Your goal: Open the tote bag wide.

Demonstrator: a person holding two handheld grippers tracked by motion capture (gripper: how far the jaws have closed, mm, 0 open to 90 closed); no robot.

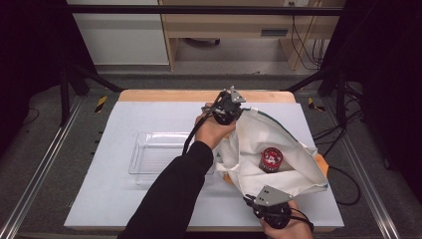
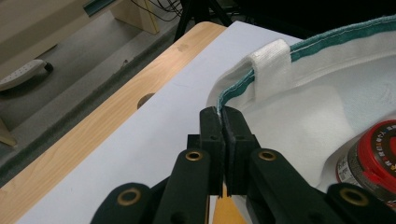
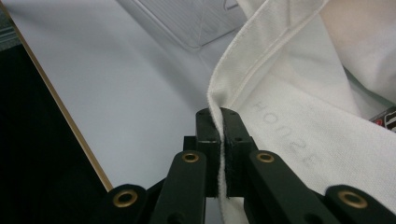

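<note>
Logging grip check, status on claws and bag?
Left claw and right claw shut on white cloth bag rim. Red-lidded can inside. Nothing blocking.

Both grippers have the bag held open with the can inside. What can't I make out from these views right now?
- Red-lidded can: label too small in the high view; cut off by the frame edge in the left gripper view.
- Orange item under the white bag: mostly covered by cloth.
- Clear tray: near corner hidden by the sleeve.
- Bag print: faint and incomplete in the right gripper view.
</note>
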